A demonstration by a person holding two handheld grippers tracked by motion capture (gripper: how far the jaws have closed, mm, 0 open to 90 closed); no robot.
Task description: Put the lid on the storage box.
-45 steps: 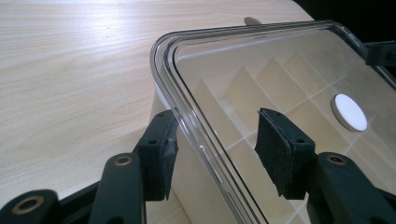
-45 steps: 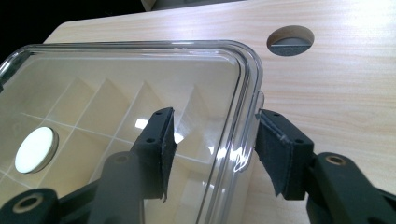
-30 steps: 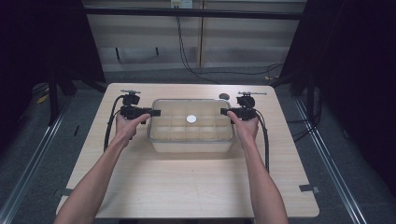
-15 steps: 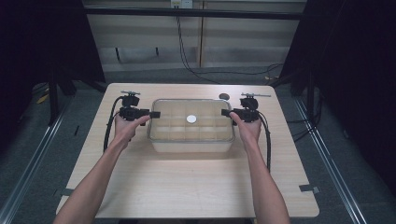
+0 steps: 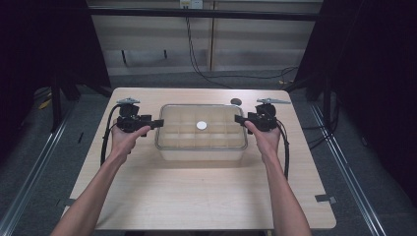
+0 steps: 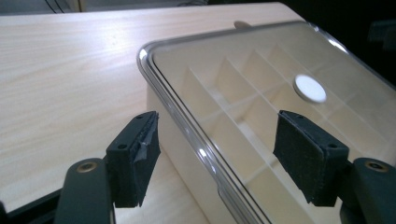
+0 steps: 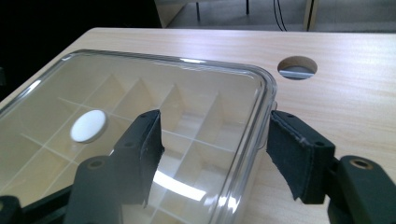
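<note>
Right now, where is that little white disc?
In the high view the white disc sits on the clear lid of the compartment box, about midway between the left claw and the right claw.

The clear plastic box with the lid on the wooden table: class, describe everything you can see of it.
The clear plastic box is rectangular with rounded corners, standing level mid-table. Its transparent lid is on, bearing a small white round disc. Pale dividers split the inside into compartments, apparently empty. The left gripper and right gripper straddle opposite short edges, jaws open, just opened, pads not pressing it.
</note>
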